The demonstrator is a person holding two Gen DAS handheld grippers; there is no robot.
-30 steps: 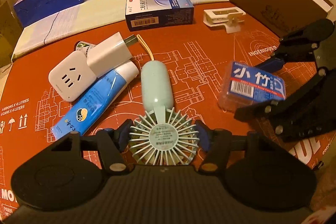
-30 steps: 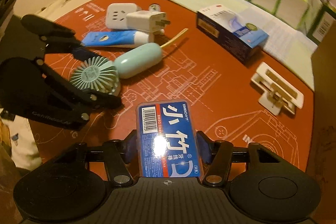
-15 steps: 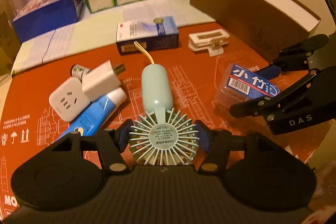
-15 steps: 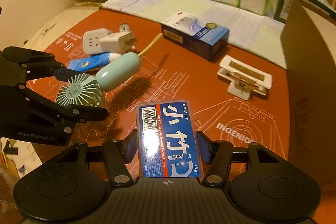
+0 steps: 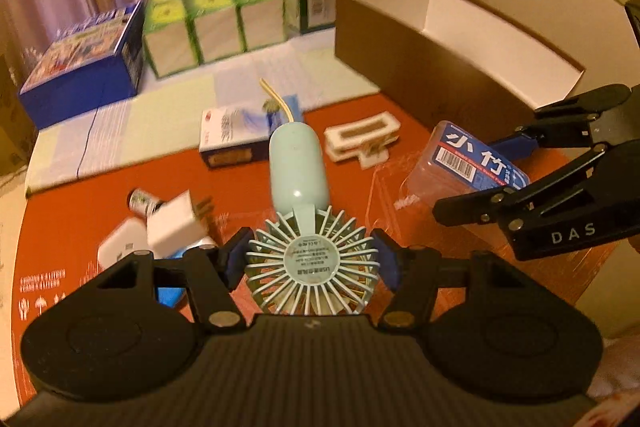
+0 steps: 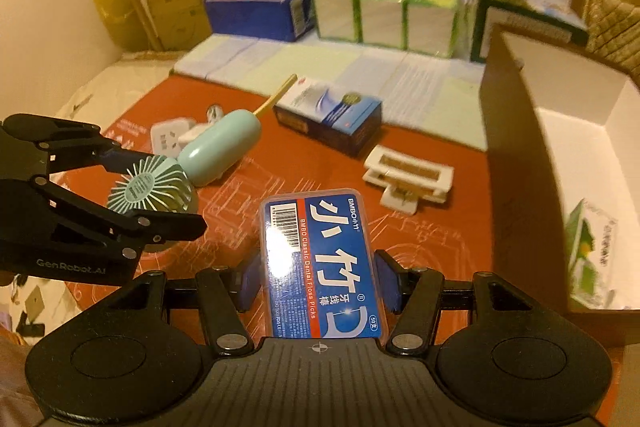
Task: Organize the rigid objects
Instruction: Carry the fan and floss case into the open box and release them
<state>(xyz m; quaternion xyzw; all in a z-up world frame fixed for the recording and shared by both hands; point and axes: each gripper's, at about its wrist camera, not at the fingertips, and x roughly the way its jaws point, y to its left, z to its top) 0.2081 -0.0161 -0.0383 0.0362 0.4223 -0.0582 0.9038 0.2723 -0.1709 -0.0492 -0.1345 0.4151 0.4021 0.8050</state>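
Left gripper [image 5: 312,263] is clamped on the round head of the little green fan [image 5: 310,267], up off the red mat [image 5: 80,219]. Its handle sticks out ahead. To the front right sits the open brown box [image 5: 452,39]. Keep the squeeze tight and the fan level while carrying it over the wall. The plug and tube down on the left are blurry.

Right gripper [image 6: 316,281] is clamped on the blue floss box [image 6: 320,267], also in the air. The brown box [image 6: 560,131] is just right of it. Lift clear of the rim before letting go. Only part of the box floor shows.
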